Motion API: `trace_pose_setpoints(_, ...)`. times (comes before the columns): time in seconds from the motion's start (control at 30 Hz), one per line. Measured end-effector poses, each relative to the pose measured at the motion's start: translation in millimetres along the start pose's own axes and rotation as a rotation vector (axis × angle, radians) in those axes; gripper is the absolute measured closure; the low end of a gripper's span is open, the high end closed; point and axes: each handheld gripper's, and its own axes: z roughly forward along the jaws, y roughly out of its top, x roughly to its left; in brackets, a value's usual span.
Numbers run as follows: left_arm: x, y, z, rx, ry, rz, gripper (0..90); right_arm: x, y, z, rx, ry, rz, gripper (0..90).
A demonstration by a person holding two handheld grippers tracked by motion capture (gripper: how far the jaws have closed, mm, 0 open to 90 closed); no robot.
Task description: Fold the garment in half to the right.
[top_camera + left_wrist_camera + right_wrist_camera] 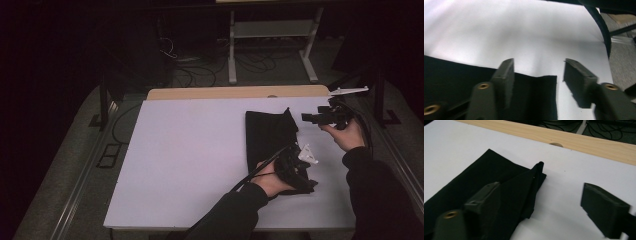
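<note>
Between the left gripper's [537, 75] parted, empty jaws lies the cloth's [454, 82] corner edge; beyond, bare table [524, 32]. Right gripper [539, 202] gapes wide beside the cloth's peaked corner.

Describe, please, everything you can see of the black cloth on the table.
The black cloth is a dark, matte fabric folded into a long strip that lies flat on the right part of the white table top. Its far right corner is bunched into a small raised peak; the near edge shows a crease and a cut-looking hem. The left gripper stands open over its near end, and the right gripper is open beside its far corner; neither clamps it.
</note>
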Motion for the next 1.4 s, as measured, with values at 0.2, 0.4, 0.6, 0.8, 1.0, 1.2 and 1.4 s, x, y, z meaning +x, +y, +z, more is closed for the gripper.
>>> trace_pose_setpoints(0.2, 5.5, -2.9, -7.4, -0.018, 0.008, -0.037, 17.8, 1.9, -3.0, -8.2, 0.0, 0.012, 0.004, 1.0)
trace_pose_setpoints(0.4, 14.8, -11.3, -12.5, 0.004, -0.01, -0.083, 6.6, 4.2, -7.5, -13.8, 0.001, 0.017, 0.009, 0.0)
trace_pose_setpoints(0.6, 20.8, -20.0, -24.1, -0.012, 0.011, -0.119, 0.0, 7.6, -15.0, -17.8, 0.004, 0.026, 0.013, 0.0)
trace_pose_setpoints(0.8, 27.2, -29.5, -41.4, -0.042, 0.042, -0.137, 0.0, 12.5, -21.6, -22.8, -0.003, 0.036, 0.008, 0.0)
trace_pose_setpoints(1.0, 33.5, -40.4, -59.7, -0.061, 0.073, -0.154, 0.0, 18.5, -26.7, -30.3, -0.024, 0.044, -0.002, 0.0)
trace_pose_setpoints(1.2, 38.6, -51.0, -74.0, -0.084, 0.095, -0.178, 0.0, 23.4, -29.1, -34.9, -0.026, 0.046, -0.012, 0.0)
trace_pose_setpoints(1.4, 41.9, -58.9, -86.9, -0.083, 0.119, -0.186, 0.0, 28.0, -30.2, -37.5, -0.028, 0.047, -0.024, 0.0)
